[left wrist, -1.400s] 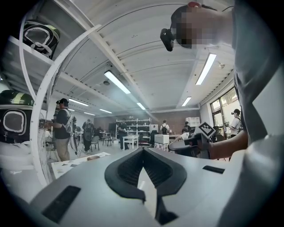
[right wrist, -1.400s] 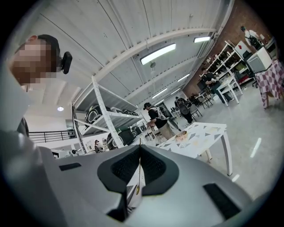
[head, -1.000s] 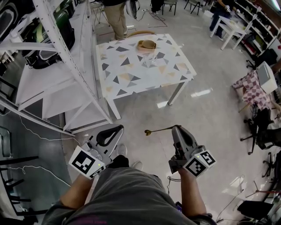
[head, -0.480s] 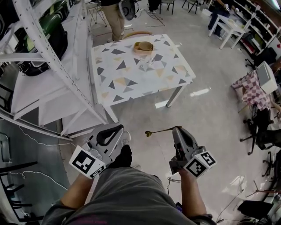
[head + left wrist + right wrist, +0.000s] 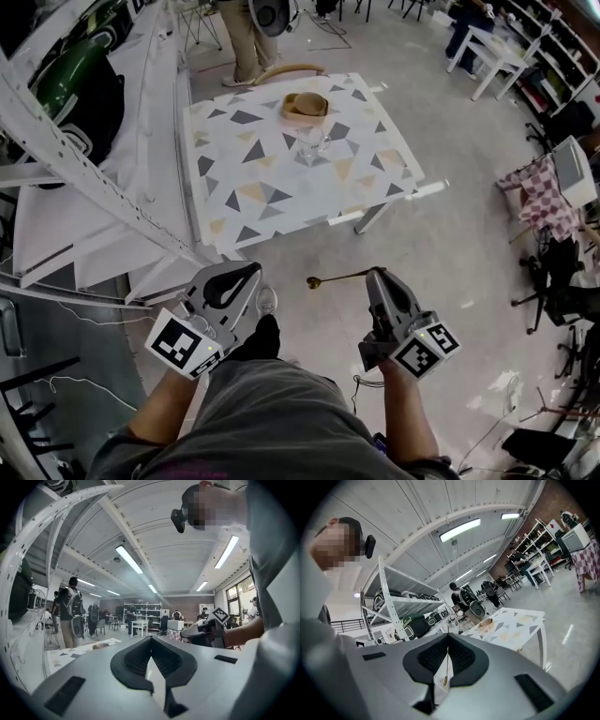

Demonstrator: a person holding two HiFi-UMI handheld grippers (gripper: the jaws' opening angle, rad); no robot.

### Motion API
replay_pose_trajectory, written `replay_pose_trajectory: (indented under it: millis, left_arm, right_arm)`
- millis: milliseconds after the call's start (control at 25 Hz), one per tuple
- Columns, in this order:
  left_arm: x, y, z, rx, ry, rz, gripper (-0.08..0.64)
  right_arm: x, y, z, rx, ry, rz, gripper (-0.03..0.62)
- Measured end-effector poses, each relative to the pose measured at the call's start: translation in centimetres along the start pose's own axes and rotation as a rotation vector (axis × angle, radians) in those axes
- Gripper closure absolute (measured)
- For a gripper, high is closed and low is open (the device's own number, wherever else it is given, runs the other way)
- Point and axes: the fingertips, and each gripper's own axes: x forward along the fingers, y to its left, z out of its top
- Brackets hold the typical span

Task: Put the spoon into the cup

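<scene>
A slim golden spoon [image 5: 337, 277] sticks out to the left of my right gripper [image 5: 373, 274], which is shut on its handle; the spoon's bowl hangs over the floor. In the right gripper view the spoon [image 5: 446, 666] lies upright between the closed jaws. My left gripper [image 5: 246, 272] is shut with nothing in it, held beside the right one at waist height. A clear glass cup [image 5: 310, 141] stands on the triangle-patterned table [image 5: 253, 187] well ahead of both grippers. Behind the cup sits a wooden bowl [image 5: 305, 104].
White metal shelving [image 5: 103, 178] with dark bags runs along the left, close to the table. A person [image 5: 246, 33] stands beyond the table's far edge. A checked cloth [image 5: 534, 187], chairs and a white table [image 5: 492, 52] are to the right across bare floor.
The table has come nearer and sits lower in the head view, and the shelving has swung closer on the left. Both grippers keep the same pose, the spoon still held.
</scene>
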Motion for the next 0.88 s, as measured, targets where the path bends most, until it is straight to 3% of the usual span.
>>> replay_pose_trajectory:
  millis: [880]
  left_arm:
    - [10.7, 16.8, 0.0, -0.026, 0.021, -0.078, 0.545]
  right_arm:
    - [16.7, -6.0, 4.2, 0.024, 0.008, -0.101, 0.569]
